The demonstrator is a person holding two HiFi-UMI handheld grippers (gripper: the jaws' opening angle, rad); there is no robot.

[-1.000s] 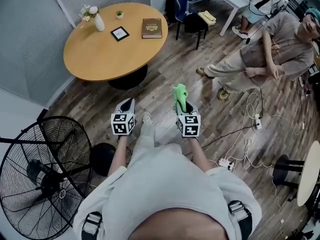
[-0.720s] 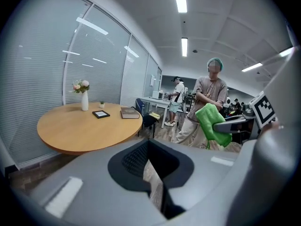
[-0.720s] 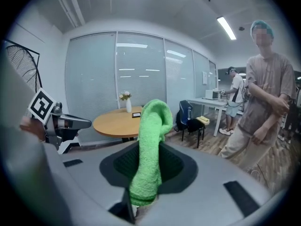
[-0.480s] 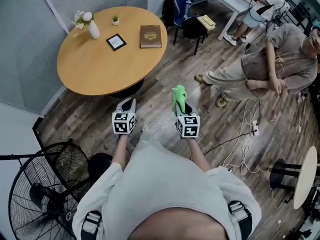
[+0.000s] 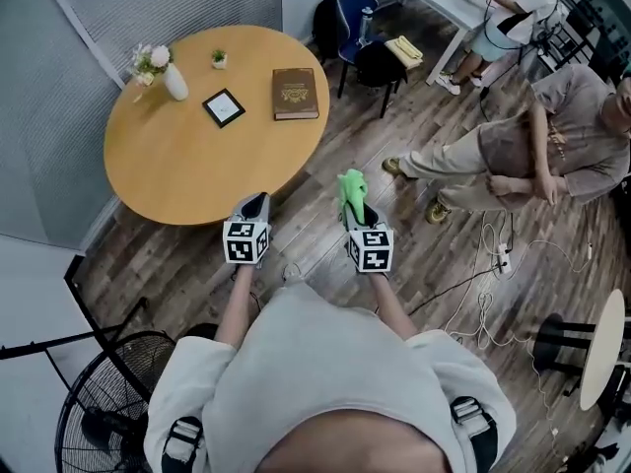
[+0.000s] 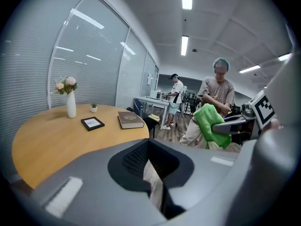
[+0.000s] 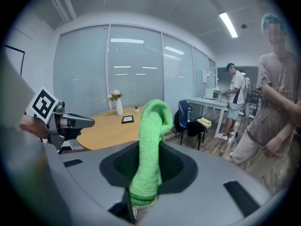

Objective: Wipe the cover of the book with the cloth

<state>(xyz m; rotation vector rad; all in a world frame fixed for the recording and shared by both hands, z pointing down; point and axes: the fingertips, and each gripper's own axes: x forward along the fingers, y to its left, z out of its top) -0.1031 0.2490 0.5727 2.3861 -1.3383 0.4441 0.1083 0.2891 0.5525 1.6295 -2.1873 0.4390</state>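
Note:
The brown book (image 5: pixel 296 93) lies flat on the far right part of the round wooden table (image 5: pixel 177 161); it also shows in the left gripper view (image 6: pixel 129 119). My right gripper (image 5: pixel 355 209) is held in the air over the floor, short of the table, shut on a green cloth (image 5: pixel 350 187) that stands up out of its jaws (image 7: pixel 149 140). My left gripper (image 5: pixel 254 202) hovers beside it at the table's near edge, shut with nothing in it. Both are well away from the book.
On the table stand a vase of flowers (image 5: pixel 163 72), a small potted plant (image 5: pixel 218 58) and a black picture frame (image 5: pixel 224 107). A chair with a bag (image 5: pixel 370 42) is behind the table. A person sits at right (image 5: pixel 513 151). Cables (image 5: pixel 488 274) cross the floor; a fan (image 5: pixel 108 402) stands at lower left.
The view has moved toward the table, which now lies closer to both grippers; the fan has slid down to the left. The grippers keep the same pose, the cloth still held.

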